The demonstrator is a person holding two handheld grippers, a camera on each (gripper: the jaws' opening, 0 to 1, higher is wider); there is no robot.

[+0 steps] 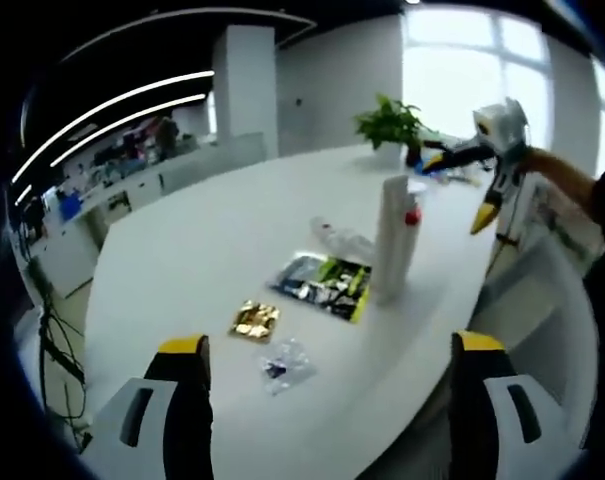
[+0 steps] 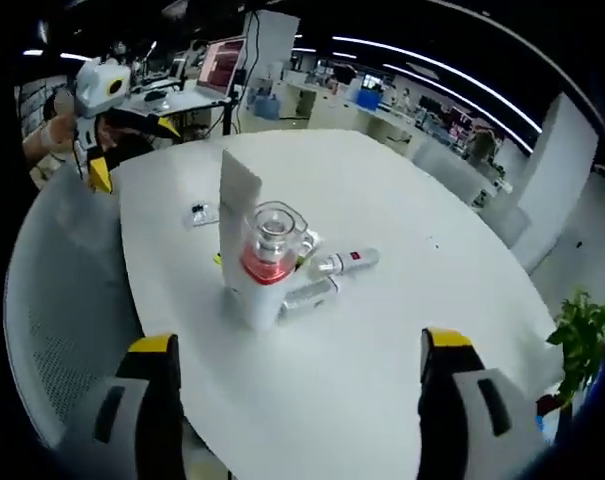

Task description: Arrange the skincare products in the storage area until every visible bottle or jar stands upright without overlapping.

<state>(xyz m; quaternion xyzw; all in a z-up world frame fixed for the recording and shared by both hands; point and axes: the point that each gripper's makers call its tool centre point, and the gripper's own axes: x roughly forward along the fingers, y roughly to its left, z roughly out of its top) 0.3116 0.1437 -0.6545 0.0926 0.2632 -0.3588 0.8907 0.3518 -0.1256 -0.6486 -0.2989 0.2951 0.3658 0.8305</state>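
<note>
Both grippers empty, tidying only partly done.

The left gripper (image 1: 332,400) and the right gripper (image 2: 297,395) each had their fingers spread wide with nothing between them, hovering above the white counter (image 2: 402,300). One tall white tube (image 1: 395,238) stood upright, and a clear jar with a red band (image 2: 270,245) stood just beside it. A small bottle with a red label (image 2: 347,262) and a clear bottle (image 2: 307,294) lay on their sides near the jar, so they probably remained to be stood up.
</note>
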